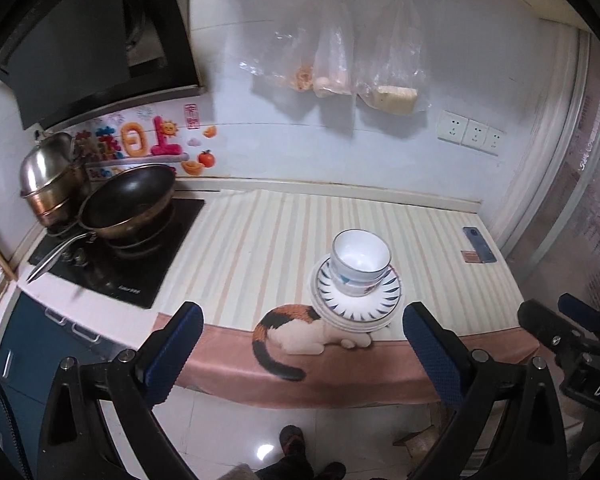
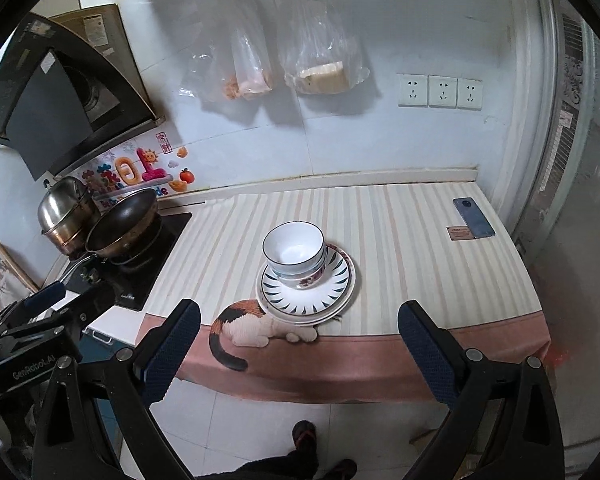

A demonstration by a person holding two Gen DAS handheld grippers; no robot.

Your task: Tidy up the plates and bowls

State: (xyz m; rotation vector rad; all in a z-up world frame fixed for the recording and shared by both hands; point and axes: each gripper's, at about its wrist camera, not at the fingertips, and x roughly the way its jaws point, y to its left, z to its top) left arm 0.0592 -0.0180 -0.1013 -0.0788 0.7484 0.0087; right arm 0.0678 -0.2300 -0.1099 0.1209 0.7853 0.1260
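Note:
A stack of white bowls (image 1: 360, 260) (image 2: 294, 250) sits on a stack of patterned plates (image 1: 384, 300) (image 2: 332, 292) near the front edge of the striped counter (image 1: 260, 240) (image 2: 400, 240). My left gripper (image 1: 302, 336) is open and empty, held back from the counter over the floor, short of the stack. My right gripper (image 2: 298, 332) is open and empty too, also in front of the counter edge. The right gripper body shows at the right of the left wrist view (image 1: 572, 340); the left gripper body shows at the left of the right wrist view (image 2: 40, 320).
A stove (image 1: 120, 256) with a dark wok (image 1: 128, 200) (image 2: 122, 224) and a steel pot (image 1: 48, 176) (image 2: 66, 212) stands at the left. A phone (image 1: 479, 245) (image 2: 474, 218) lies at the far right. Plastic bags (image 1: 332, 60) (image 2: 316, 52) hang on the wall. A cat picture (image 1: 300, 328) is on the cloth.

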